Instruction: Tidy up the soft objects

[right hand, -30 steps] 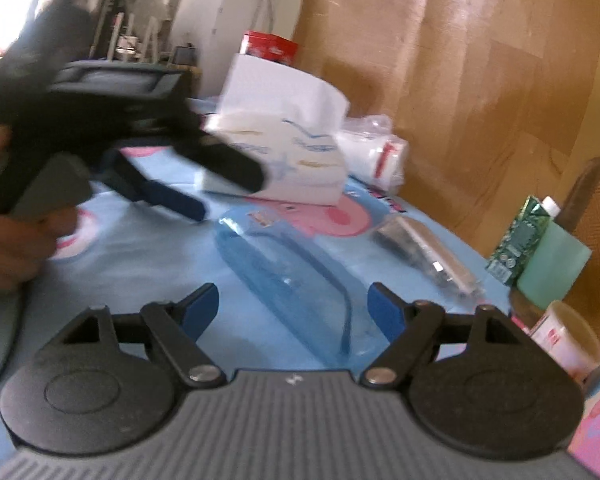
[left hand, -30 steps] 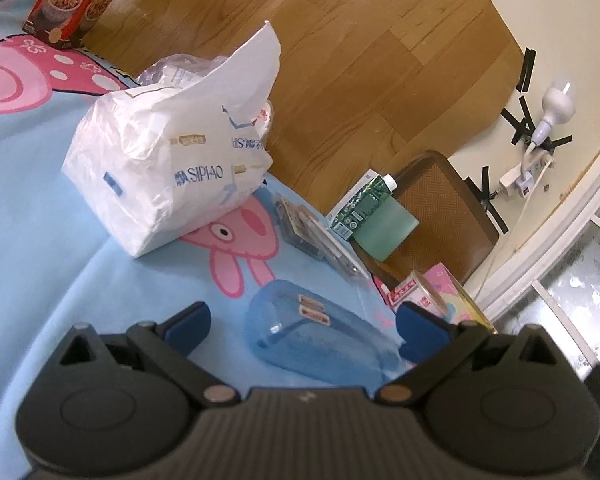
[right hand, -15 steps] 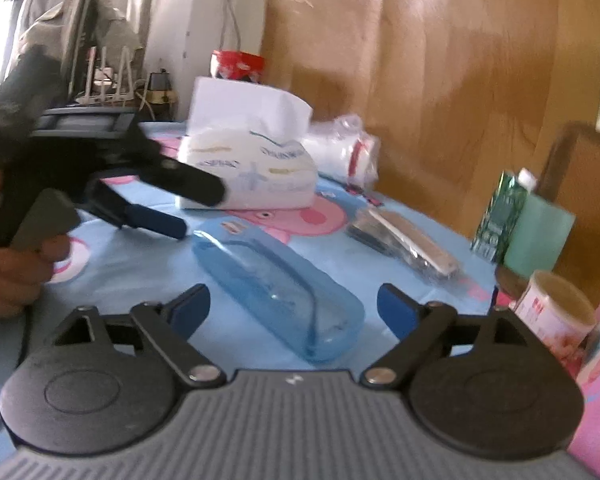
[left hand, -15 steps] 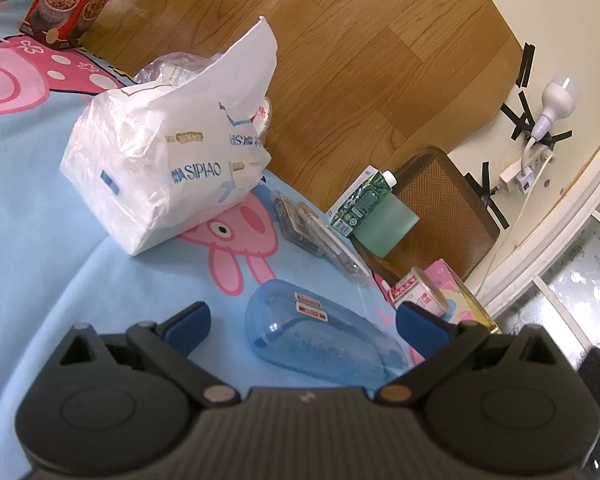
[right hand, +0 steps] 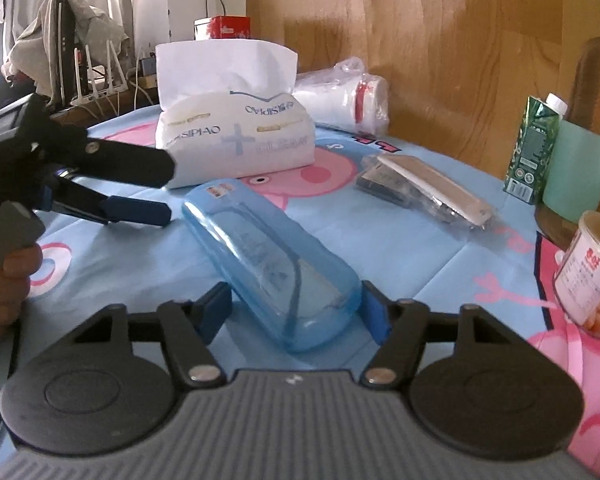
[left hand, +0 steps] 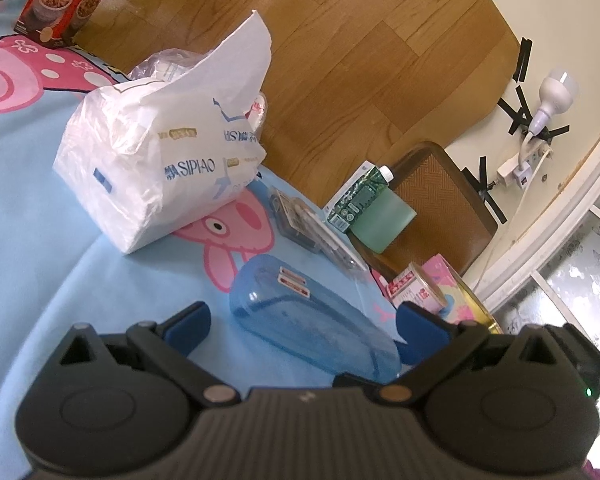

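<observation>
tissue pack (right hand: 236, 136) sits on the blue cartoon cloth (right hand: 419, 240), toward the far side, with one white sheet standing up out of its top. just in front of it lies a clear blue case (right hand: 272, 260), lengthwise toward the right gripper (right hand: 296, 312).

the right gripper's jaws are closing, and the near end of the case is between them. its right pad looks to be at the case's side and its left pad just beside it, but whether they press yet cannot be told.

the left gripper (left hand: 303, 324) is wide open and holds nothing. in its own view the case (left hand: 311, 316) lies between its blue pads, apart from the left one; the right pad overlaps the case's end, and contact there cannot be told. in the right view the same gripper (right hand: 168, 188) reaches in from the left, gripped by a hand (right hand: 4, 280), its fingers spread one above the other near the far end of the case and the front of the tissue pack.

inside the case something shows dimly through the plastic; what it is cannot be told. behind the tissues lies a clear bag (right hand: 343, 100) with white contents. to the right are a flat wrapped packet (right hand: 427, 188), a green carton (right hand: 533, 148) and a tub (right hand: 587, 276) at the cloth's edge.
</observation>
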The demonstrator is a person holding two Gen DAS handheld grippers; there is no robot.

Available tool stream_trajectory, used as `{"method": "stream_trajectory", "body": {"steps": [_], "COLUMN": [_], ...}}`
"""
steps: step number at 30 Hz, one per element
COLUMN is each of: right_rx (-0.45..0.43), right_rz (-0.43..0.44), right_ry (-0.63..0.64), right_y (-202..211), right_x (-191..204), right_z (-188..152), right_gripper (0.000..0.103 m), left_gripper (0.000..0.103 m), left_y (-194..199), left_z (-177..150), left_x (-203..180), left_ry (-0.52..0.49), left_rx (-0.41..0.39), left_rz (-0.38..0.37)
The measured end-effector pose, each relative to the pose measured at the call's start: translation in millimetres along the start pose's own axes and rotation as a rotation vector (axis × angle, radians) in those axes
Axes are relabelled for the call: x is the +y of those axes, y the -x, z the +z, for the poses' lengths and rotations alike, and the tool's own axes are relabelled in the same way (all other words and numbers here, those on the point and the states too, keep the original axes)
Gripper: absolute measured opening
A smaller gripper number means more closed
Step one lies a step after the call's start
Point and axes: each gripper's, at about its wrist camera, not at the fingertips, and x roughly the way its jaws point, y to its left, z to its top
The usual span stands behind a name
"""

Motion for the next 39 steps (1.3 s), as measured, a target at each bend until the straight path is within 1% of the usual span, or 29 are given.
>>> {"method": "stream_trajectory", "body": {"steps": [5, 11, 15, 17, 21, 23, 26, 28, 30, 31, 32, 33, 35, 37, 39], "right_rx": [-0.007, -0.023, -0.030, -0.033, -0.031, -0.031, -0.037, -0.039, -0.041, -0.039, -0.033, -0.037, -0.050, -0.077, -0.104], "right_rz": [-0.003, 0.001, -0.003, -0.014, -0.033, -0.050, -0.070, -0.062, -0.055, -0.047, -0.026, -0.015, -0.039, -0.063, -0.078], "right_ry": [-0.049, -0.096, -0.059, -0.035, -0.009, 0.008, 0.016, 0.005, -0.009, -0.014, -0.020, -0.024, -0.027, -0.035, -0.053], "right_y": [12, 30, 36, 36, 33, 31, 30, 28, 25, 23, 20, 20, 22, 29, 38], "right_x": [7, 27, 43, 48, 51, 52, 49, 46, 46, 46, 47, 48, 52, 51, 48], "right_z": [-7, -20, -27, -29, -26, -25, -24, -22, -20, -20, -18, -18, -18, -20, -23], "right_gripper": [0.060, 0.057, 0.057, 0.058, 0.061, 0.068, 0.071, 0.071, 0.071, 0.068, 0.056, 0.056, 0.056, 0.056, 0.056], "left_gripper": [0.103, 0.103, 0.103, 0.103, 0.103, 0.103, 0.103, 0.102, 0.098, 0.094, 0.091, 0.089, 0.085, 0.080, 0.080], "left_y": [0, -1, -3, -3, -2, 2, 4, 1, -6, -8, -11, -13, -15, -17, -20], "left_z": [0, -1, -2, -2, -5, -7, -12, -14, -15, -15, -15, -15, -16, -16, -15], "left_x": [0, -1, -3, -5, -10, -15, -24, -29, -32, -33, -36, -38, -44, -49, -59], "left_ry": [-0.001, -0.005, -0.018, -0.030, -0.059, -0.075, -0.089, -0.093, -0.087, -0.088, -0.096, -0.103, -0.117, -0.125, -0.144], "left_rx": [0.001, 0.004, 0.017, 0.025, 0.067, 0.077, 0.108, 0.136, 0.160, 0.159, 0.157, 0.159, 0.165, 0.180, 0.190], "left_rz": [0.001, 0.003, 0.000, 0.000, -0.013, -0.019, -0.031, -0.026, -0.014, -0.006, 0.009, 0.020, 0.033, 0.016, -0.005]}}
